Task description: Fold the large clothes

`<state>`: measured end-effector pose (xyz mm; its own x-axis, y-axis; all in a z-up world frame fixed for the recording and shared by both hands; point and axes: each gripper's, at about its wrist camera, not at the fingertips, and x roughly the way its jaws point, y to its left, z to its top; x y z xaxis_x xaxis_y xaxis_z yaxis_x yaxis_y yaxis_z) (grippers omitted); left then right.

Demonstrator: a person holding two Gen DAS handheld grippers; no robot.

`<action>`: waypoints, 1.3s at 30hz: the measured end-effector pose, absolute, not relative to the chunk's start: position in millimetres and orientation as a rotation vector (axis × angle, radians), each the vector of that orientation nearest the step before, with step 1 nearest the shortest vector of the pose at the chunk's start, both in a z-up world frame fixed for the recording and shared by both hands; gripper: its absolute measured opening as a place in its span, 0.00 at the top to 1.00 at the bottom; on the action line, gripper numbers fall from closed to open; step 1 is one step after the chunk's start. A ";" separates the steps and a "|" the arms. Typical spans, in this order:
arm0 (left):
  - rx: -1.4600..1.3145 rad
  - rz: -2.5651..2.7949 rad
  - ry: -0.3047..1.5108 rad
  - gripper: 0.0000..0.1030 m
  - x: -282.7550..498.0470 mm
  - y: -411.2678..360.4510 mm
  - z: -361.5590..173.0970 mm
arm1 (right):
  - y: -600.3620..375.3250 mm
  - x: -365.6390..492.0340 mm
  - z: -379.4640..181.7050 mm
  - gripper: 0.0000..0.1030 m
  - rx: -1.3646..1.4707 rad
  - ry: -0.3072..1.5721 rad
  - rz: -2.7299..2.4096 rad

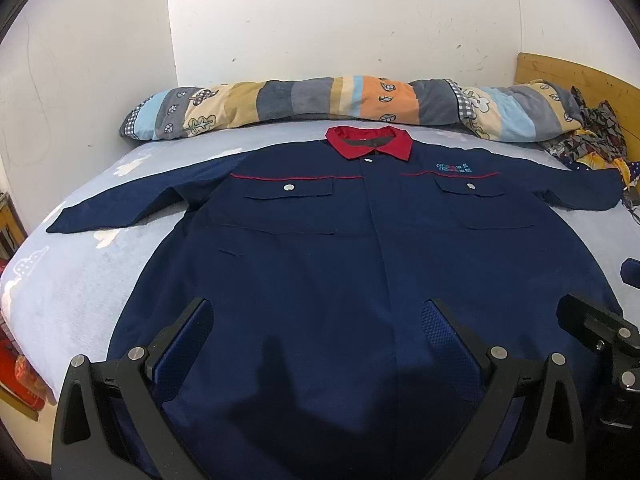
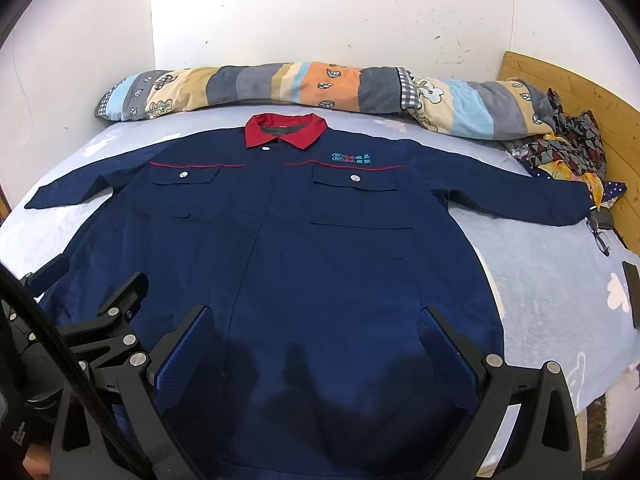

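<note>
A large navy work jacket [image 1: 320, 240] [image 2: 288, 240] with a red collar [image 1: 370, 142] [image 2: 285, 130] lies flat and face up on the bed, both sleeves spread out sideways. My left gripper [image 1: 316, 320] hovers open over the jacket's lower hem, left of centre. My right gripper [image 2: 314, 324] is open too, above the hem to the right. Nothing is between either pair of fingers. The right gripper's body [image 1: 600, 332] shows at the right edge of the left wrist view, and the left one [image 2: 92, 320] at the left edge of the right wrist view.
The bed has a pale blue sheet [image 1: 80, 280] [image 2: 560, 264]. A rolled striped quilt [image 1: 320, 98] [image 2: 320, 88] lies along the white wall. Crumpled patterned clothes [image 2: 568, 148], glasses [image 2: 599, 234] and a dark flat object [image 2: 632, 292] sit near the wooden headboard [image 2: 580, 84].
</note>
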<state>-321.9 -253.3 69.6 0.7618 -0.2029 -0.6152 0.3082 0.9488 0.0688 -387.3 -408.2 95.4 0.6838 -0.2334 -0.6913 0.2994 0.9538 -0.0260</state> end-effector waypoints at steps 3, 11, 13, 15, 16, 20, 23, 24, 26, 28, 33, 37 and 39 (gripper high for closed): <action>0.171 -0.280 0.649 0.00 -322.3 -252.4 69.2 | -407.6 -387.2 95.3 0.00 0.097 0.769 -0.299; 0.169 -0.279 0.647 0.00 -323.0 -249.6 67.6 | -410.0 -385.9 94.3 0.00 0.098 0.775 -0.297; 0.167 -0.278 0.648 0.00 -324.0 -248.4 67.0 | -410.1 -385.9 94.1 0.00 0.101 0.772 -0.297; 0.168 -0.277 0.648 0.00 -324.2 -247.7 66.7 | -410.0 -386.0 94.2 0.00 0.105 0.771 -0.295; 0.168 -0.276 0.647 0.00 -323.7 -247.2 66.5 | -410.1 -386.2 94.4 0.00 0.108 0.770 -0.294; 0.168 -0.275 0.648 0.00 -322.6 -246.4 66.3 | -409.4 -385.2 93.3 0.00 0.096 0.775 -0.301; 0.168 -0.275 0.645 0.00 -323.2 -246.4 66.7 | -409.9 -385.4 93.0 0.00 0.090 0.777 -0.304; 0.167 -0.277 0.644 0.00 -322.6 -246.3 66.9 | -409.8 -385.3 93.1 0.00 0.088 0.777 -0.305; 0.169 -0.275 0.642 0.00 -322.8 -246.6 66.9 | -409.9 -385.1 93.2 0.00 0.086 0.778 -0.305; 0.166 -0.277 0.643 0.00 -322.8 -246.6 66.8 | -410.2 -385.0 93.2 0.00 0.086 0.778 -0.308; 0.166 -0.278 0.640 0.00 -322.3 -246.5 68.0 | -411.6 -385.9 93.1 0.00 0.093 0.778 -0.307; 0.160 -0.283 0.642 0.00 -323.3 -247.2 70.0 | -411.2 -385.3 93.6 0.00 0.090 0.780 -0.308; 0.161 -0.289 0.635 0.00 -325.5 -248.1 72.6 | -412.1 -386.6 94.2 0.00 0.096 0.778 -0.306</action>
